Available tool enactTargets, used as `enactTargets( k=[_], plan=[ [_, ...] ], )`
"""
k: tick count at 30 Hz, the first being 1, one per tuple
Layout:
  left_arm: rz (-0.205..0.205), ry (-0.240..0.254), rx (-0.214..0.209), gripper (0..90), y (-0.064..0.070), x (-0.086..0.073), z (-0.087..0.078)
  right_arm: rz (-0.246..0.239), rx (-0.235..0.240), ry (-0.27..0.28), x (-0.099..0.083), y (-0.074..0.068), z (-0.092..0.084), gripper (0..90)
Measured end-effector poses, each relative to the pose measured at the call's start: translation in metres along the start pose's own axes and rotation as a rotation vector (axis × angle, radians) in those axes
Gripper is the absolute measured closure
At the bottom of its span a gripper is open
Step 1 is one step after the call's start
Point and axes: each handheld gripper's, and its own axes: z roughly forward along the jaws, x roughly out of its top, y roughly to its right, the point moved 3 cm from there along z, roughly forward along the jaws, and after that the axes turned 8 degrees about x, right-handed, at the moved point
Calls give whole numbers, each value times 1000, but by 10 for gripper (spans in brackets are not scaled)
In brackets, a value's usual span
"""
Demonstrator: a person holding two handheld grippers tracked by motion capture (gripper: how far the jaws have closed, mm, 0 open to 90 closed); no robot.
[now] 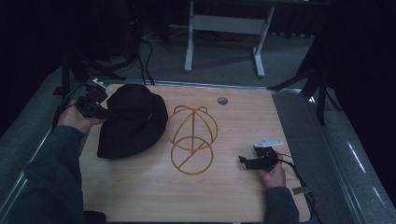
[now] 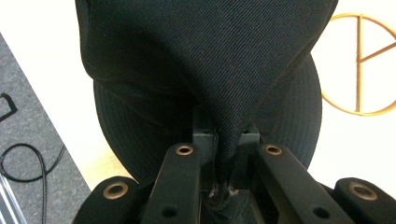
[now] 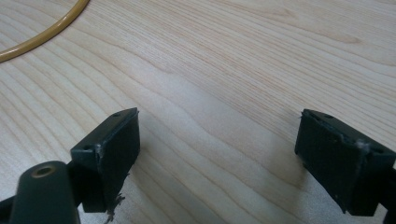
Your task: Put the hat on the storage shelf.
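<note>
High view: left gripper (image 1: 100, 110) is pinching the crown fabric of a black cloth brimmed hat (image 1: 133, 120), which is lying on the light wooden table (image 1: 140, 196) w/ its far-left side gathered up toward the jaws. Just beside the hat's right edge, a gold wire dome-shaped hat stand (image 1: 192, 138) is standing bare, nothing resting on it. Right gripper (image 1: 254, 161) is sitting low near the table's right edge, well apart from both hat & stand.

Left gripper view: jaws are closing tight on a fold of the hat (image 2: 205, 70); fabric is bunching between the pads, brim hanging below, stand's ring (image 2: 359, 65) showing at right.

Right gripper view: right gripper (image 3: 217, 154) is standing wide open, empty, above bare wood; a curve of the stand's base ring (image 3: 42, 35) sits at upper left.

Progress, as judged: grasp is done; hat is not yet over the stand. Lift, carry across & seating on the dome appear to remain.
</note>
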Motion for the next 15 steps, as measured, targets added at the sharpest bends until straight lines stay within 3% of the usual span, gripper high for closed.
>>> enactTargets(
  k=[15],
  plan=[
    [39,52,-7,848,10,3,-20,-1,0,1,0,0,0,140]
  ],
)
